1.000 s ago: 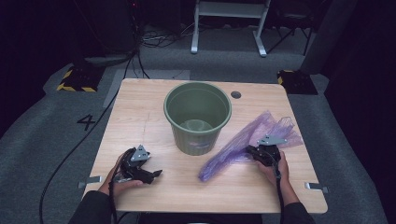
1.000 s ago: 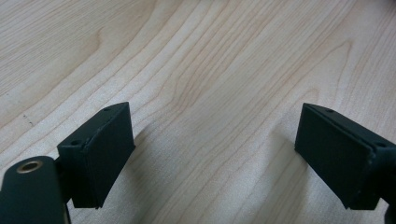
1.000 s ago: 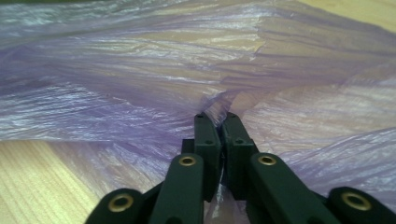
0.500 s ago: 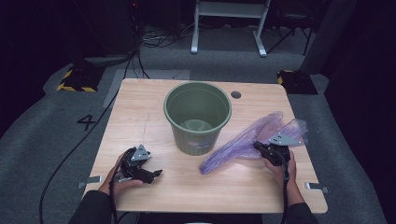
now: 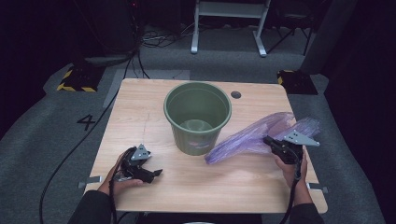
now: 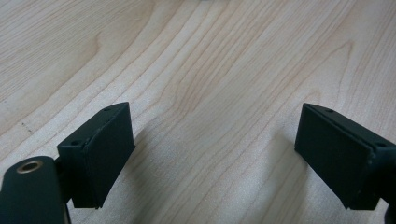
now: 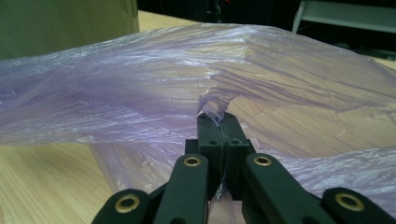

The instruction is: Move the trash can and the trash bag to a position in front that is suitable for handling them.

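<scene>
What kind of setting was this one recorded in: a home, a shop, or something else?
Probably a lab or studio set up for recording, not a home: a lone wooden table on grey carpet, a floor number marking, hazard-striped black blocks, and loose cables against a dark backdrop.

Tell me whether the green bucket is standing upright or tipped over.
Upright. The green bucket stands on its base on the table, its round mouth facing up, with the purple bag lying beside it.

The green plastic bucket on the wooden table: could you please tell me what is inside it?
Inside the round green plastic bucket the high view shows a bare, pale green bottom and nothing else. The near rim covers the part of the bottom closest to the person, so that part cannot be checked.
</scene>
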Motion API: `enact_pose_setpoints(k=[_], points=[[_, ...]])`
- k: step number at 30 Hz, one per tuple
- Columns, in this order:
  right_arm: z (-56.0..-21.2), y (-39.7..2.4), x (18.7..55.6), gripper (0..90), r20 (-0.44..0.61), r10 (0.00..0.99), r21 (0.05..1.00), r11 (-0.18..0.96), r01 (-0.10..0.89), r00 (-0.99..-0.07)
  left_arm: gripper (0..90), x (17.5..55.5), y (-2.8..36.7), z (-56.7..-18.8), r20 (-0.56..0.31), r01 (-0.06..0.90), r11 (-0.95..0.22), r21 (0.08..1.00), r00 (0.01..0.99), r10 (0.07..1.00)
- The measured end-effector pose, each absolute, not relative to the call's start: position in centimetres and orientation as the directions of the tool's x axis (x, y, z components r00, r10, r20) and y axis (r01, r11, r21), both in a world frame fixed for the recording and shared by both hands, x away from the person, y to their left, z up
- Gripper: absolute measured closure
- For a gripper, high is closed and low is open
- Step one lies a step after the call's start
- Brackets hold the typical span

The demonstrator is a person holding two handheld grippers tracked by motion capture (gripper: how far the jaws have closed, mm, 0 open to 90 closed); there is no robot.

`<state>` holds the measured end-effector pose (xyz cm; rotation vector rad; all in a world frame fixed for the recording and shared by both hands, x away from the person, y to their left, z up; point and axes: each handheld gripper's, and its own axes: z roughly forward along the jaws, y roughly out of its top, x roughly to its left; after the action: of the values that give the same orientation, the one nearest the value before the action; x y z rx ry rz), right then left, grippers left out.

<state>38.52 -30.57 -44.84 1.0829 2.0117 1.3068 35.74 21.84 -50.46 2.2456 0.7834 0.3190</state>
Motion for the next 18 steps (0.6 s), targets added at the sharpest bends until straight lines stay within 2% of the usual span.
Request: enact_pose_setpoints(k=[9,18], points=[[-43.5,-31.0,37.8,90.0,0.001,0.834,0.934,0.197,0.299,-0.552,11.3,35.7,21.8,-50.5,-0.005,0.441,-0.552,0.708,0.784,0.62],[-42.2,-30.6,37.0,90.0,-0.013,0.806,0.955,0.185,0.23,-0.592,11.3,35.7,21.8,-50.5,-0.005,0.441,-0.552,0.708,0.785,0.62]])
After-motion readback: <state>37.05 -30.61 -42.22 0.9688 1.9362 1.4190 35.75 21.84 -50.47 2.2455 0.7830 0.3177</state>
